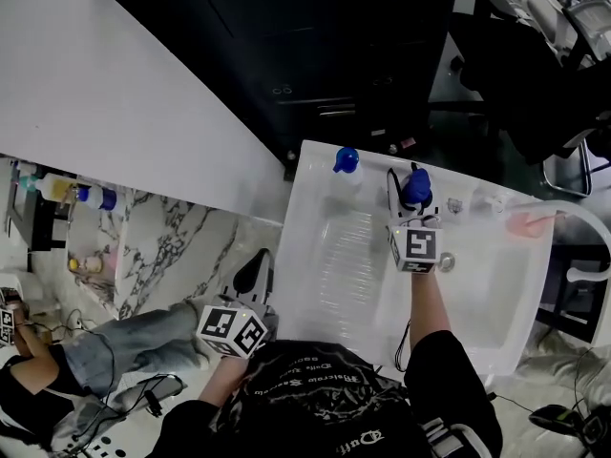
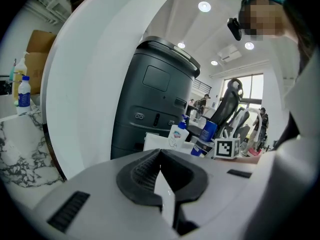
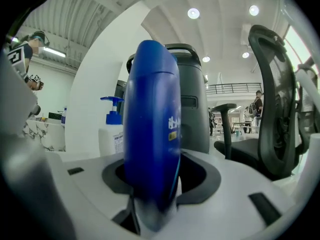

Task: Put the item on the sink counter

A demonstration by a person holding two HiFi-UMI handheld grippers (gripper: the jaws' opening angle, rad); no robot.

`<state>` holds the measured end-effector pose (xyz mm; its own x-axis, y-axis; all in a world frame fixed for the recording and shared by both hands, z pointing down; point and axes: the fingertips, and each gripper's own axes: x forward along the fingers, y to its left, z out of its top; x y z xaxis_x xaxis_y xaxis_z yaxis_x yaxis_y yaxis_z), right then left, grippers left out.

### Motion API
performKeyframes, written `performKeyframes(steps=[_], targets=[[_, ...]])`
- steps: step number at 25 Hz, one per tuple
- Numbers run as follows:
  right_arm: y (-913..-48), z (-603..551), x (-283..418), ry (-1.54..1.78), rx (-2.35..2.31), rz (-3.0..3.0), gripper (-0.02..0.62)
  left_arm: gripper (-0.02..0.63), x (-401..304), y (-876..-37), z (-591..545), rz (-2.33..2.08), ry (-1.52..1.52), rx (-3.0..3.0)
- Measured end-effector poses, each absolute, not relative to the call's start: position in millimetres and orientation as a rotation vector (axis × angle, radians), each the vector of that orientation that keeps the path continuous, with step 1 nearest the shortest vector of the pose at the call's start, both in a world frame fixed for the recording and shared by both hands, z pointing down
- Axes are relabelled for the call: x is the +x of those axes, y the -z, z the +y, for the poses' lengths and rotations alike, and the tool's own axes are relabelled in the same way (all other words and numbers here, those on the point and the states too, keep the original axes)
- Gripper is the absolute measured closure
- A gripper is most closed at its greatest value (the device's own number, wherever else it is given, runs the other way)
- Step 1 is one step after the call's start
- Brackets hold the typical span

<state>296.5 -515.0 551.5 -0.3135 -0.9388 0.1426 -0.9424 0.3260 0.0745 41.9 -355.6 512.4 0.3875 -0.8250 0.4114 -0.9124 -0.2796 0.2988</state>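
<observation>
The right gripper [image 1: 408,185] reaches over the white sink [image 1: 496,303] to its back ledge, and the blue bottle [image 1: 417,191] stands upright between its two jaws. In the right gripper view the bottle [image 3: 151,124] fills the middle of the gap, yet dark space shows on either side between it and the hollowed black pads. The jaws therefore stand apart around the bottle without clamping it. The bottle's foot is blurred there, so I cannot tell whether it rests on the ledge. A white pump bottle [image 1: 346,161] with a blue top stands on the same ledge, near the blue bottle and on its left. The left gripper [image 1: 256,273] hangs low beside the sink, well apart from the bottle, with its jaws drawn together on nothing.
</observation>
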Motion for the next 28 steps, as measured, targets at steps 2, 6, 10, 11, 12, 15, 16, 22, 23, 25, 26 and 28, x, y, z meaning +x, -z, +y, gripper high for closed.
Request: performKeyframes(steps=[2, 6, 10, 11, 12, 15, 16, 22, 23, 25, 26, 28], targets=[[-549, -516, 294, -0.054, 1.701, -2.456, 0.361, 0.600, 43, -512, -357, -1.487, -0.242, 2.166], [-536, -513, 288, -0.091, 1.657, -2.497, 0.251, 0.600, 46, -511, -356, -1.475, -0.247, 2.185], [-514, -502, 291, -0.148, 1.701, -2.521, 0.198, 0.600, 47, -506, -352, -1.464, -0.235, 2.216], [-507, -498, 293, -0.150, 1.723, -2.519, 0.189, 0.600, 47, -504, -351, -1.462, -0.228, 2.224], [-499, -493, 295, -0.144, 1.747, -2.512, 0.184, 0.600, 46, -501, -349, -1.460, -0.220, 2.233], [-474, -471, 300, -0.123, 1.827, -2.487, 0.179, 0.600, 43, -493, -341, -1.450, -0.199, 2.261], [-467, -461, 302, -0.117, 1.853, -2.472, 0.179, 0.600, 42, -490, -337, -1.442, -0.192, 2.273], [-429, -401, 302, -0.085, 1.967, -2.347, 0.181, 0.600, 44, -465, -317, -1.308, -0.078, 2.409], [-423, -390, 301, -0.092, 1.986, -2.335, 0.181, 0.600, 44, -461, -314, -1.282, -0.067, 2.436], [-413, -367, 295, -0.113, 2.015, -2.323, 0.182, 0.598, 44, -451, -307, -1.229, -0.050, 2.489], [-408, -355, 291, -0.121, 2.024, -2.316, 0.183, 0.600, 44, -447, -302, -1.199, -0.042, 2.515], [-400, -330, 281, -0.126, 2.038, -2.302, 0.183, 0.598, 45, -440, -292, -1.137, -0.037, 2.565]])
